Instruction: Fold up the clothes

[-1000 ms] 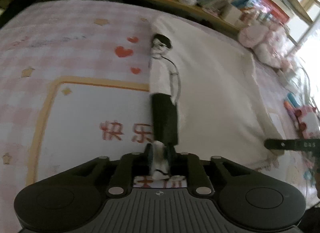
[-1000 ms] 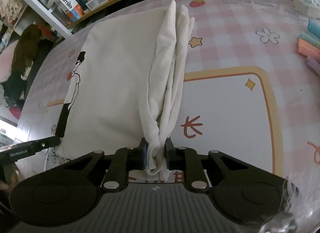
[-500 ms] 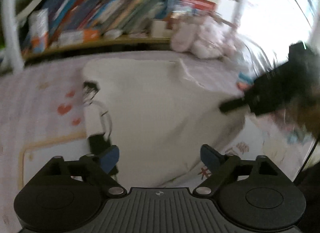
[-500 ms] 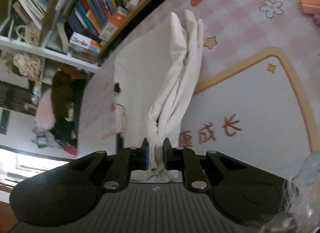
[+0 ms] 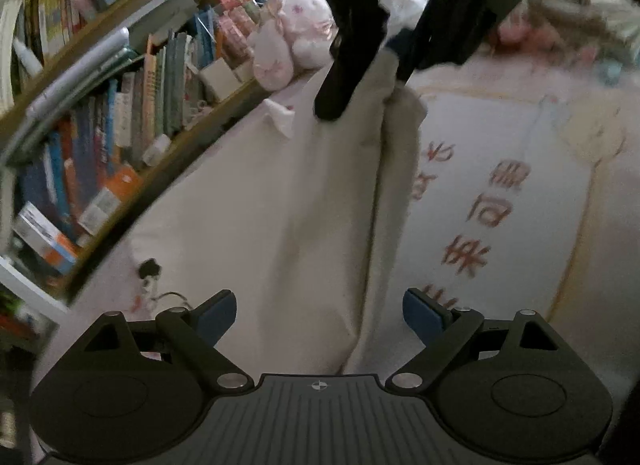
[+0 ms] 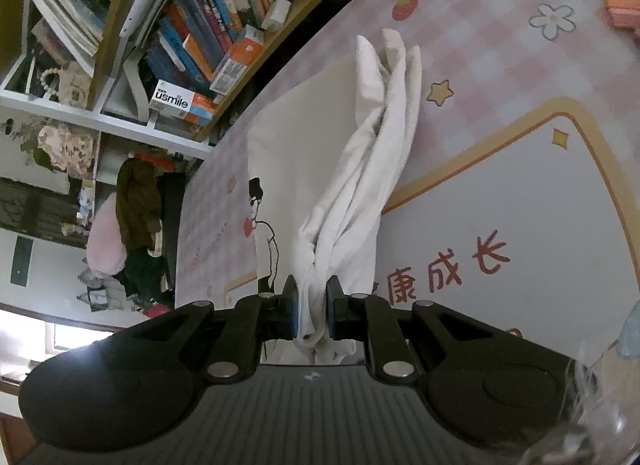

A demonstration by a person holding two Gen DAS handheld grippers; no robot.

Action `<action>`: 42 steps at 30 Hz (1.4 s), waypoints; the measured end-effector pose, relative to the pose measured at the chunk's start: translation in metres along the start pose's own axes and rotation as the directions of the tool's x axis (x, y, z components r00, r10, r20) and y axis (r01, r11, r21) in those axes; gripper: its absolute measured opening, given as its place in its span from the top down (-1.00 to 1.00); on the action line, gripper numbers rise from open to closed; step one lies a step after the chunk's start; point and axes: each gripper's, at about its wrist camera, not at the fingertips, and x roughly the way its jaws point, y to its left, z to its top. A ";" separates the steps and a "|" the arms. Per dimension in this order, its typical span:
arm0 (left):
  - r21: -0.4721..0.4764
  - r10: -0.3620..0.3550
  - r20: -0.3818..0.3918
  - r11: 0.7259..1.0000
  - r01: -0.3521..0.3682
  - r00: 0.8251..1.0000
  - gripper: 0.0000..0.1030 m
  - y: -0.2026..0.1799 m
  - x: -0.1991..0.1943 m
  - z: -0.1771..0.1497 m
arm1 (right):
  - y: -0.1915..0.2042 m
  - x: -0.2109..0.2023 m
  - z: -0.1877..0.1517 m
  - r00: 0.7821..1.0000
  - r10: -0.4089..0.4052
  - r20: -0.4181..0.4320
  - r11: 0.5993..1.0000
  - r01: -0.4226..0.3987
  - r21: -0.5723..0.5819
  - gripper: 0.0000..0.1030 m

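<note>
Risk sits mainly with the bunched hem of the white T-shirt [image 6: 320, 169], the landmark for everything else. The shirt lies on the pink checked mat [image 6: 500, 45], its printed figure of a person on the panel left of the gathered fold. Left of the shirt, the left gripper [image 5: 320, 317] stands wide open with nothing between its blue pads [image 5: 216, 311]; in my judgement, if it closes where it hovers it may catch only the top layer, and the fold would skew. At the shirt's near corner, the right gripper [image 6: 312, 305] is pinched nearly closed on several layers of cloth. That bundle looks thick and loose, so a quick pull could let an inner layer slip out, or drag the whole shirt across the smooth mat and undo the flat half.

Left of the shirt, on the bookshelf [image 6: 192, 49], a white and orange box [image 6: 182, 103] reads "usmile". Book spines there are too small to read. Right of the shirt, red Chinese characters on the mat read "康成长".
</note>
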 end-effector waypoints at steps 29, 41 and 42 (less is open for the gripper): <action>-0.180 -0.035 -0.013 0.983 0.032 0.999 -0.79 0.036 -0.001 0.005 | 0.068 0.030 -0.110 0.939 -0.306 0.160 -0.068 0.146 -0.987 -0.62; -0.234 -0.066 -0.008 0.970 0.063 0.998 -0.79 0.047 -0.003 0.005 | 0.074 0.068 -0.131 0.937 -0.290 0.194 -0.219 0.133 -0.967 -0.63; -0.236 -0.068 -0.009 0.970 0.064 0.998 -0.79 0.047 -0.003 0.005 | 0.071 0.069 -0.134 0.934 -0.296 0.202 -0.248 0.129 -0.960 -0.61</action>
